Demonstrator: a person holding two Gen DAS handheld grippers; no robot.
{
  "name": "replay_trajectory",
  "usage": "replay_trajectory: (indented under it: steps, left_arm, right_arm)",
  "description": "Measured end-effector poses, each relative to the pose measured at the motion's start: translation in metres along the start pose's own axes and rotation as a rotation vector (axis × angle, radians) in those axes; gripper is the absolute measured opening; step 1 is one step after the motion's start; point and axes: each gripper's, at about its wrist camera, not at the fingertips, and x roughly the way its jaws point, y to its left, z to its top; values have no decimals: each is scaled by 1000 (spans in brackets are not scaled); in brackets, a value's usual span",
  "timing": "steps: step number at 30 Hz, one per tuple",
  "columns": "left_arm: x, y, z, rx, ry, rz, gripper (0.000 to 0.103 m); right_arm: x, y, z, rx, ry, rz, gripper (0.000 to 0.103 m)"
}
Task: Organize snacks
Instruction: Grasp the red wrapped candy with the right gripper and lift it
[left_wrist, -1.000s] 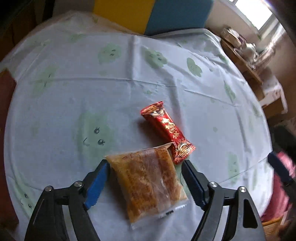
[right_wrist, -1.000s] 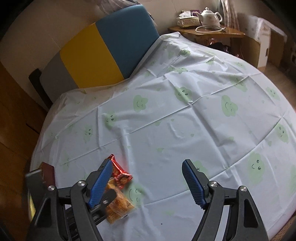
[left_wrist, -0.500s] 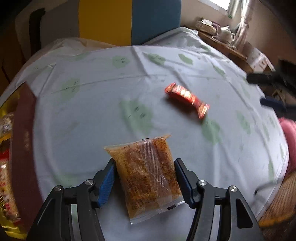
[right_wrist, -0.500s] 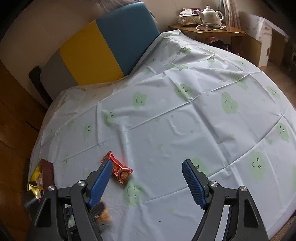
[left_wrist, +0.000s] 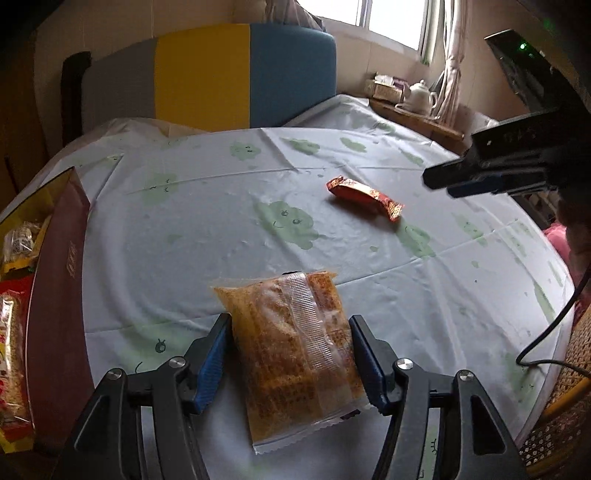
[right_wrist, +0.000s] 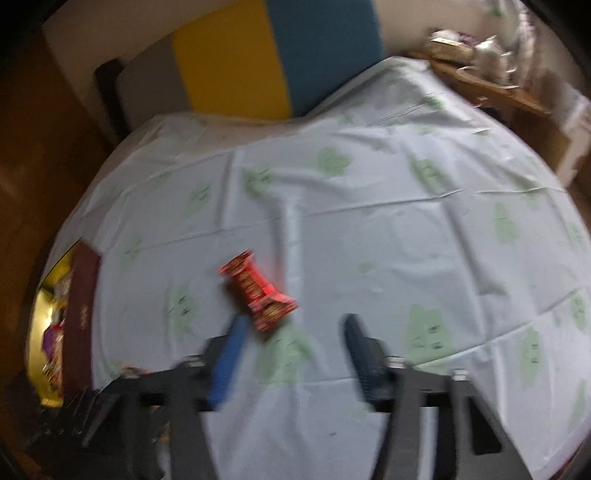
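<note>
While its blue pads press on either long edge of the clear packet (left_wrist: 295, 354), the left gripper (left_wrist: 290, 354) pinches that packet just above the tabletop (left_wrist: 207, 229), the jaws closed in only as far as the packet's width. The packet is see-through, filled with orange-brown crumbly pieces, with a ribbed seam down its middle and a crimped end pointing back toward the camera.

The right gripper (right_wrist: 291, 354) is spread wide and holds nothing. Its view is blurred. It hangs over the tabletop with the red snack (right_wrist: 258, 291) just ahead of its left finger; whether they touch cannot be told. From the left wrist view the same red snack (left_wrist: 364, 197) lies flat on the cloth, well apart from the packet, its foil wrapper red with gold print and crimped ends.

A dark red box (left_wrist: 61, 295) stands open at the left edge of the tabletop, with wrapped snacks inside.
</note>
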Motion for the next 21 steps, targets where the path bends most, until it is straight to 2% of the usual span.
replay_trajectory:
  steps: [5,11,15,17,18,19,21]
  left_arm:
    - [0,1,-2,-3,-18,-6,64]
    - [-4,3,-5,-18,-32,-19,64]
    - [-4,3,-5,-19,-38,-17,64]
    - [-4,3,-6,-22,-41,-22,64]
    - [-4,3,-6,-21,-43,-22,64]
    - [-5,2,-6,-20,-44,-20,64]
    - [-5,1,-7,-17,-46,-17,64]
  right_arm:
    - [11,23,-4,-89,44,34,41]
    - [41,49,16,-182,97,-29,41]
    - [70,59,31,-238,142,-98,48]
    - [83,60,33,-258,167,-109,48]
    - [86,60,33,-275,169,-132,30]
    - [89,59,32,-274,180,-139,21]
    - [82,58,27,-276,178,-108,21]
